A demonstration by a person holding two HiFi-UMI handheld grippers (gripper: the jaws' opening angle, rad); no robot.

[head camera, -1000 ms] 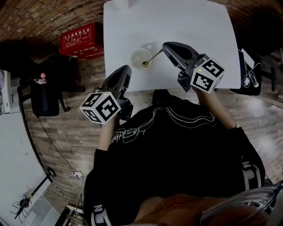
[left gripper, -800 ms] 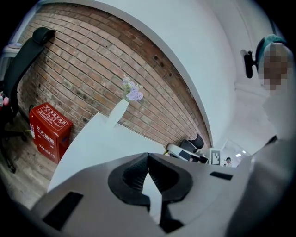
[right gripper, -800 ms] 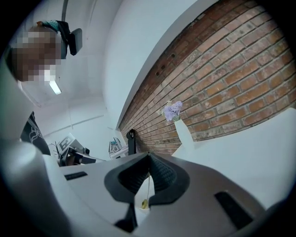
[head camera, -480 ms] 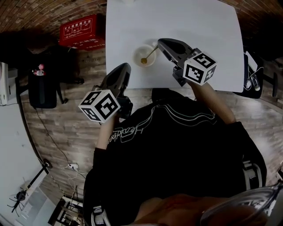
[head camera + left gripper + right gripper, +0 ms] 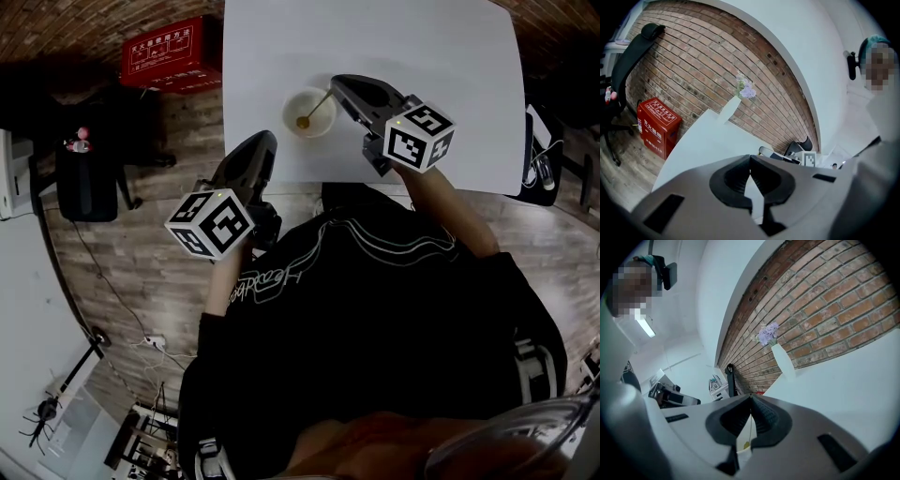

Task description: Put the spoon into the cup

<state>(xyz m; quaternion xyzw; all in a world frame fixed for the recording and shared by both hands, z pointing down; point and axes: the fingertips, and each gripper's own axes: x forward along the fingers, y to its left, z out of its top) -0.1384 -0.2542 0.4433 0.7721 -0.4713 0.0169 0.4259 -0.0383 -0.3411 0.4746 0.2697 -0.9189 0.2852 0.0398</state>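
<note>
The right gripper (image 5: 336, 86), clamped on the spoon (image 5: 316, 108) handle, held its bowl inside the cup (image 5: 290, 105) just left of the jaws.

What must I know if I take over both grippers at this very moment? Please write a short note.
Left gripper: jaws shut, empty, over the near left corner of the table, apart from the cup.
Right gripper: jaws shut on the handle of the spoon.
Cup: upright on the table, with the spoon's bowl end inside it.
Done: spoon gripped and its bowl end in the cup.
Left: open the right jaws to release the spoon, then draw back.
</note>
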